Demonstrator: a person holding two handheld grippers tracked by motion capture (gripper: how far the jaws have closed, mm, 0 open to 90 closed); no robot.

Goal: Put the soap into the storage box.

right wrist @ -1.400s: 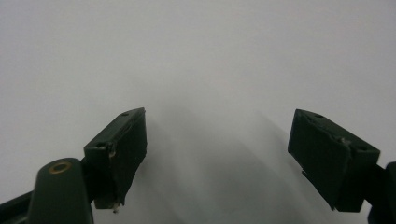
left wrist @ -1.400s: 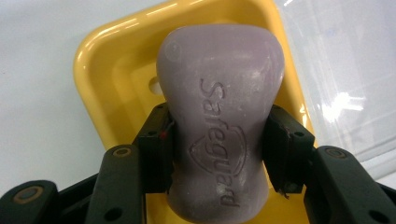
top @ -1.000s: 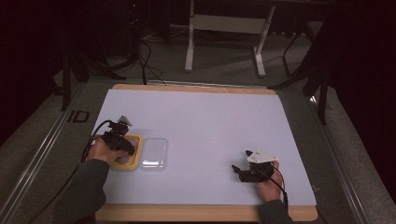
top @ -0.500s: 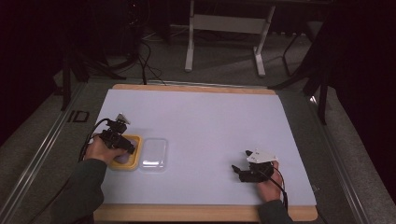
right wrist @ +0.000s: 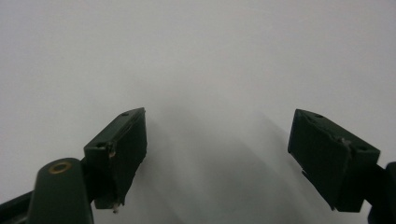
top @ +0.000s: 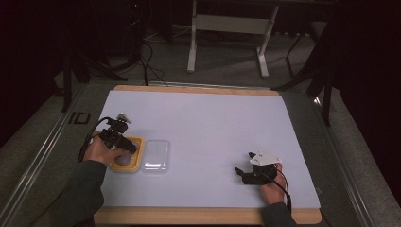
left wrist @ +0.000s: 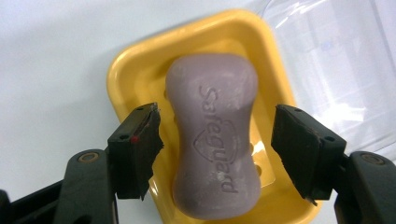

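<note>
So in the left gripper view we've got the left gripper (left wrist: 215, 149) with its jaws spread apart, one on either side of the purple soap bar (left wrist: 215, 135), and there's a visible gap on both sides, so nothing is pinched. The soap sits lengthwise in the yellow soap dish (left wrist: 126, 79), running from the middle of the frame down to the bottom, with the dish rim showing around it at the upper left and right. Just past the dish, at the upper right of that frame, is the clear plastic lid (left wrist: 327, 60), right beside the dish edge. In the high view the dish and lid are at the lower left of the white table mat (top: 203, 123), near its left edge, so we see little room that way and plenty toward the centre. The right gripper (top: 247, 174) rests at the lower right, jaws apart over bare mat, well away from the soap.
</note>
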